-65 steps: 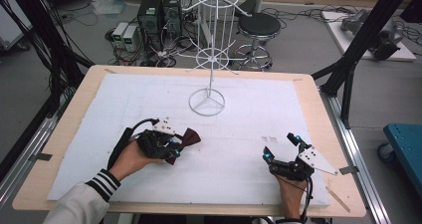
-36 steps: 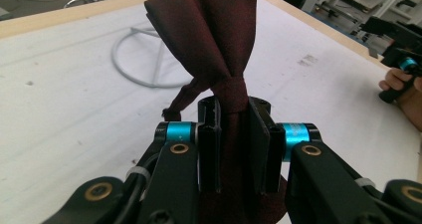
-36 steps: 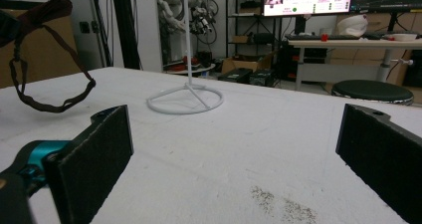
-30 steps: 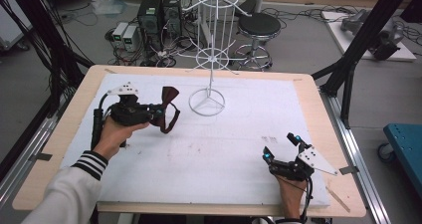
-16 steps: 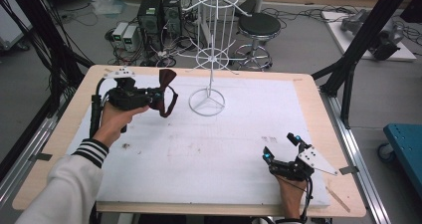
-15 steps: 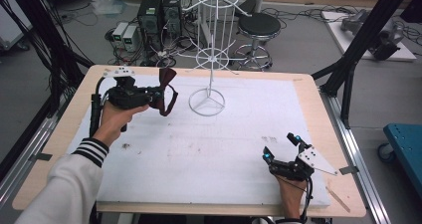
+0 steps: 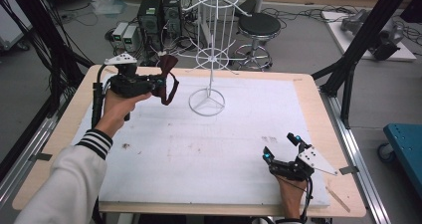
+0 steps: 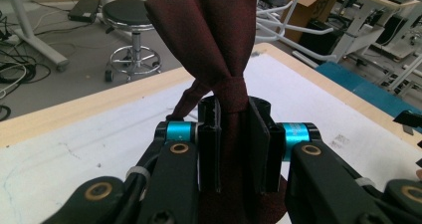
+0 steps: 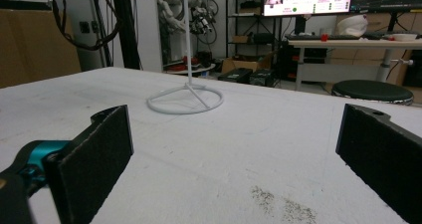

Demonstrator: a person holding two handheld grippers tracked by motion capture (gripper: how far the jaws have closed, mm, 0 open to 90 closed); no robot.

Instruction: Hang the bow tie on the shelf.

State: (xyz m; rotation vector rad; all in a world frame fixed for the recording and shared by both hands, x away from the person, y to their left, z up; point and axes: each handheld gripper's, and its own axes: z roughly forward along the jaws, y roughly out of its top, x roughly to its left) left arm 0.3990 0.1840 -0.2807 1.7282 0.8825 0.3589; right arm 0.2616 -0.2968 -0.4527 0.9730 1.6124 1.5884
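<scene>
A dark red bow tie is pinched at its knot between the jaws of the left gripper, held up in the air over the far left part of the table, just left of the white wire stand whose ring base sits on the white mat. The right gripper rests low at the near right corner, jaws spread wide and empty. Between the two lies a broad bare stretch of mat, bounded by the table's wooden border.
</scene>
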